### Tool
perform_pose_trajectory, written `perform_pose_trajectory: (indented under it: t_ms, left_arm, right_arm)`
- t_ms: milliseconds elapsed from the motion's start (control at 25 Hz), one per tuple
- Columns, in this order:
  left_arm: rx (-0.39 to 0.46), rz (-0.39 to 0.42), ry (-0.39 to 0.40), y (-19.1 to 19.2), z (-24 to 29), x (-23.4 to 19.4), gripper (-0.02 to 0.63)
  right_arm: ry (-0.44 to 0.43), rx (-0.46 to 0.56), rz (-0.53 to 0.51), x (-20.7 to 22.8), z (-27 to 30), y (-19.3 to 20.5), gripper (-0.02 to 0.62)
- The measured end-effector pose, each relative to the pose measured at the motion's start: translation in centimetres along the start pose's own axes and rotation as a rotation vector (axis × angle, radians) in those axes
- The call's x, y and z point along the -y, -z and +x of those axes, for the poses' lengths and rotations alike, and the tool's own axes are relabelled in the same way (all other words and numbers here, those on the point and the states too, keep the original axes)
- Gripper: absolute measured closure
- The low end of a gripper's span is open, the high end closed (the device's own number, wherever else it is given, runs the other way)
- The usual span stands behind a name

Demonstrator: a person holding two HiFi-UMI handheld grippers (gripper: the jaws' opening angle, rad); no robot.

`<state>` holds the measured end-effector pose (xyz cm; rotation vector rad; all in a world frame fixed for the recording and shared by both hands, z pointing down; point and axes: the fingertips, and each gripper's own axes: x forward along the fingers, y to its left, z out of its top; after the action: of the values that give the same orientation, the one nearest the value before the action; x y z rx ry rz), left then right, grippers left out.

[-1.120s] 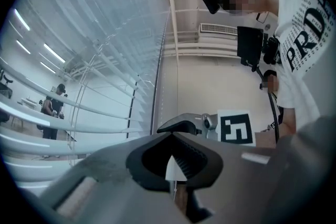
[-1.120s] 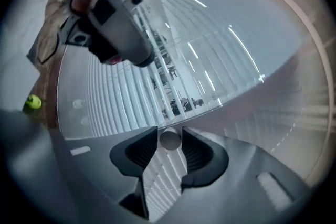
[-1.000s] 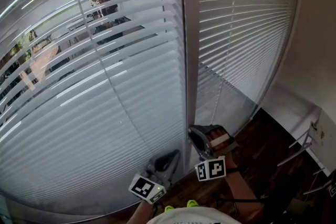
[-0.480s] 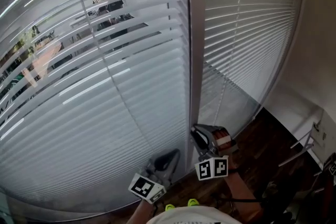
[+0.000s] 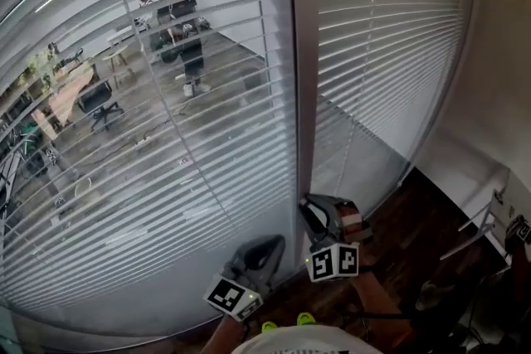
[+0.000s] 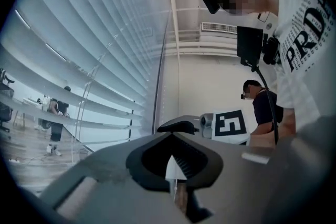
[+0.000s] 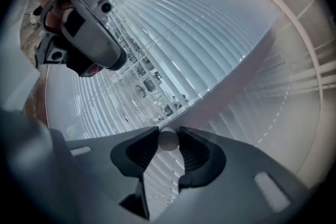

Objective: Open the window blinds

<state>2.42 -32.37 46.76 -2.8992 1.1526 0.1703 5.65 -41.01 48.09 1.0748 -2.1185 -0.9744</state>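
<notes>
Blinds [image 5: 166, 145] hang straight ahead of both claws, in two panels split by a pale post [image 5: 302, 54]. The left panel [image 5: 124, 203], up and to the left of the right claw [image 5: 314, 211], has its slats turned flat. A room shows through the gaps: a standing person [image 5: 184, 21], a chair [image 5: 99, 99] and desks. The right panel [image 5: 390, 54], up and to the right of that claw, has its slats turned shut and shows only white.

The right claw points at the foot of the post. In the right gripper view its jaws stand a little apart and press from both sides on a pale round wand [image 7: 168, 140], seen end-on at the jaw tips.

The left claw [image 5: 267, 249] sits just left of and below the right claw, apart from it, and also faces the post's foot. In the left gripper view its jaw tips meet, with nothing pinched between them. The right claw's marker cube [image 6: 231, 126] shows just beyond them, with the left panel's slats to their left. A dark wood floor [image 5: 415, 220] lies to the right of the right claw.
</notes>
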Motion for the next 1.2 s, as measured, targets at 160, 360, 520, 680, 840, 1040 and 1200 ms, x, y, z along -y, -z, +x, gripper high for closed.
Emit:
perform_pose_trajectory:
  t_ms: [160, 360, 520, 680, 840, 1040, 1200]
  left_arm:
    - [0.031, -0.023, -0.006, -0.6, 0.0, 0.2, 0.615]
    - [0.022, -0.012, -0.011, -0.1, -0.2, -0.1, 0.615]
    - [0.039, -0.013, -0.013, 0.3, -0.2, -0.4, 0.615]
    - [0.034, 0.004, -0.010, 0.6, -0.7, -0.2, 0.615]
    - [0.079, -0.015, -0.007, -1.3, -0.4, 0.1, 0.615]
    - [0.069, 0.005, -0.014, -2.1, -0.8, -0.6, 0.615]
    - [0.075, 0.002, -0.012, -2.5, -1.1, -0.8, 0.615]
  right_arm:
    - [0.004, 0.001, 0.008, -0.1, 0.0, 0.1, 0.463]
    - [-0.042, 0.025, 0.099, -0.5, 0.0, 0.2, 0.444]
    - [-0.054, 0.065, 0.141, -0.7, -0.6, 0.0, 0.460]
    - [-0.073, 0.109, 0.192, -1.3, -1.9, -1.1, 0.536]
    - [-0.085, 0.118, 0.204, -0.8, -2.3, -2.0, 0.586]
    - [-0.119, 0.114, 0.243, -0.1, -1.9, -3.3, 0.588]
    - [-0.128, 0.109, 0.261, 0.0, -1.7, -3.8, 0.588]
